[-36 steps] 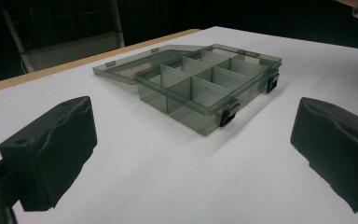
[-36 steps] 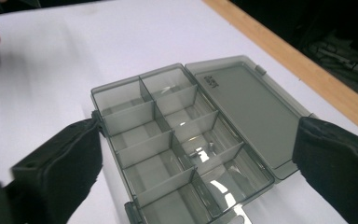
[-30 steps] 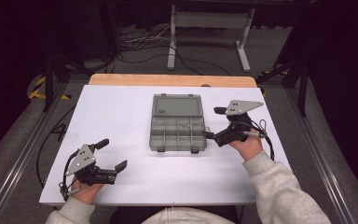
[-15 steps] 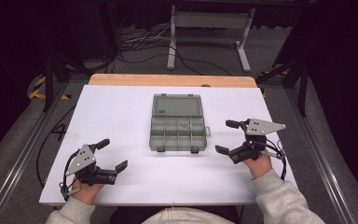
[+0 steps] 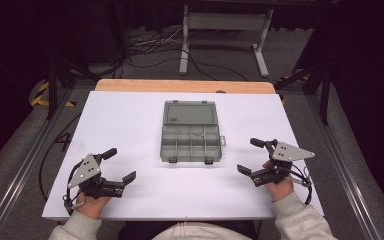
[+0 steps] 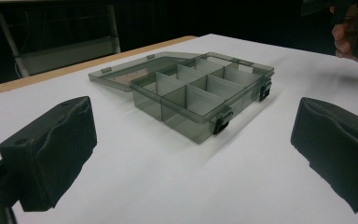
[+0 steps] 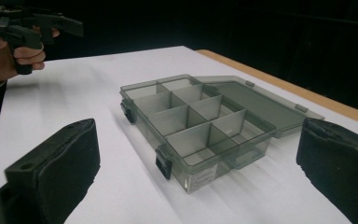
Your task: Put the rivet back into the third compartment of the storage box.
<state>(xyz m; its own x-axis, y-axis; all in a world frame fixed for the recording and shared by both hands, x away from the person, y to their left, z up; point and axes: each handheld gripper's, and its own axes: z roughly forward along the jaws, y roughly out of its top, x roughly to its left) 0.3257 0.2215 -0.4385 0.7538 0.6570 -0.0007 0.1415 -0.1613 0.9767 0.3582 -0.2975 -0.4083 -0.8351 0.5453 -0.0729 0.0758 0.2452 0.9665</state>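
The fingers (image 6: 51, 154) of the left gripper (image 5: 112, 164) are spread wide with nothing between them, low over the white table (image 5: 130, 120) at its near left. An open grey compartment box (image 5: 192, 141) is seen at the table's middle, its lid laid flat behind. The right gripper (image 5: 250, 156), near right, is likewise held wide and empty.

Organizer box (image 5: 191, 137), between the two grippers: translucent smoky-grey plastic, smooth, slightly glossy; black plastic latches (image 6: 221, 124). Table cover (image 5: 130, 125) beneath the grippers: white, matt, smooth. Table edge (image 5: 180, 86) beyond the box: wood. Jaw pads: black, matt, foam-like.
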